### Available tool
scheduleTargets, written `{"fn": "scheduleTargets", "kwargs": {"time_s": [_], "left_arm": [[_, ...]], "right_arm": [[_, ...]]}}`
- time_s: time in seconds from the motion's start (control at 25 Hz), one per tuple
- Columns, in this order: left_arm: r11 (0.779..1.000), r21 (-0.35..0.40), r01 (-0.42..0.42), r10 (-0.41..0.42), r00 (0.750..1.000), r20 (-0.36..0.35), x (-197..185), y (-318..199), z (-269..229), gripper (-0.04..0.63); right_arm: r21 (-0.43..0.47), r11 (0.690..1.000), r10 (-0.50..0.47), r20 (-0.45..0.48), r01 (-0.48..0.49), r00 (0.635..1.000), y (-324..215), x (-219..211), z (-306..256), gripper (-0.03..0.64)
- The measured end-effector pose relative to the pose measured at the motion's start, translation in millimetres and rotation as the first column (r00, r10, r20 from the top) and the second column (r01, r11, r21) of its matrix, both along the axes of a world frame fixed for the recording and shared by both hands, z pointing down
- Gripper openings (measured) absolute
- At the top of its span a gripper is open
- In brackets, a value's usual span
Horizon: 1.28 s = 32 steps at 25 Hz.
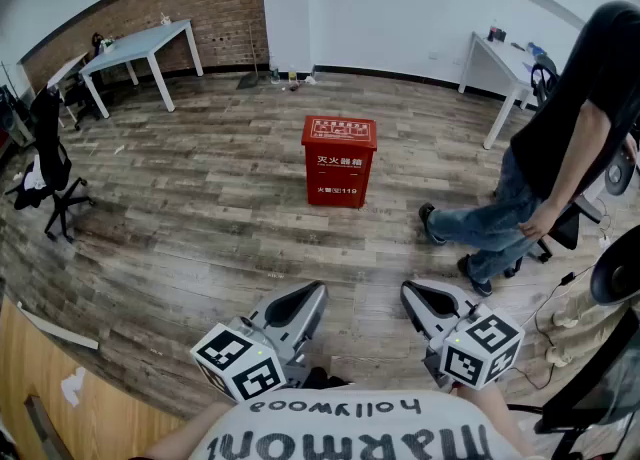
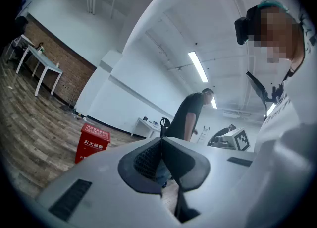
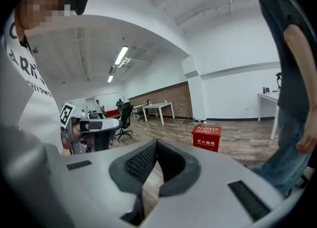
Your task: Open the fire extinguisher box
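A red fire extinguisher box stands on the wooden floor in the middle of the room, its lid down. It also shows small in the left gripper view as the red box and in the right gripper view as the red box. My left gripper is low at the front, shut and empty, far short of the box. My right gripper is beside it, also shut with nothing between its tips. Both jaw pairs meet tip to tip in the gripper views, left gripper and right gripper.
A person in dark top and jeans walks at the right, close to the box. A white table stands at the far left, another white table at the far right. An office chair is at the left. Cables lie at the right edge.
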<state>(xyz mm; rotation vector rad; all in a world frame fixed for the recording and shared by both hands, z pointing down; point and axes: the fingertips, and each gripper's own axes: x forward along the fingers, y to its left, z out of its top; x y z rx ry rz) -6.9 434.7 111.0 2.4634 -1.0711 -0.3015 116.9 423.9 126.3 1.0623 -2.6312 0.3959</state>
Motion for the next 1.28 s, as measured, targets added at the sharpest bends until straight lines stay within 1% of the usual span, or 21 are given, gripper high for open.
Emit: {"fn": "scheduleTargets", "kwargs": {"time_s": [0.12,0.6,0.84,0.88,0.96,1.08,1.16,1.28], "left_arm": [[1.000,-0.003,0.003,-0.003,1.000,-0.002,-1.4,-1.3,1.3,0.005],[1.000,-0.008,0.000,0.000,1.000,-0.008,-1.4,-3.5,1.5,0.005],[1.000,-0.020,-0.009,0.009,1.000,0.005,-1.9,-1.2,8.8,0.005],[1.000,-0.023,-0.004,0.004,1.000,0.008,-4.3,-1.7,10.1,0.005],[0.999,-0.030,0.013,-0.013,1.000,0.012,-11.3,-3.4,12.2,0.005],[0.999,-0.038,0.023,-0.022,1.000,0.012,-19.6,-5.3,15.6,0.006],[0.999,-0.037,0.017,-0.016,1.000,0.015,-23.3,-5.6,17.7,0.005],[0.999,-0.044,0.006,-0.005,1.000,0.015,-31.4,-4.8,22.2,0.005]], "right_arm": [[0.000,1.000,-0.011,-0.001,0.011,1.000,0.1,-2.1,2.7,0.008],[-0.011,1.000,-0.002,-0.017,0.002,1.000,0.5,-0.6,7.5,0.008],[-0.034,0.999,0.016,-0.018,-0.017,1.000,0.9,1.4,12.7,0.009],[-0.039,0.999,0.020,-0.008,-0.020,1.000,0.5,1.1,12.8,0.009],[-0.032,0.999,0.015,0.049,-0.013,0.999,0.6,-2.4,8.6,0.009],[0.032,0.999,-0.012,0.144,0.007,0.990,2.2,-11.4,-4.6,0.009],[0.053,0.998,-0.031,0.173,0.022,0.984,3.3,-18.8,-8.1,0.011],[0.030,0.998,-0.058,0.176,0.053,0.983,7.9,-33.2,-0.6,0.011]]}}
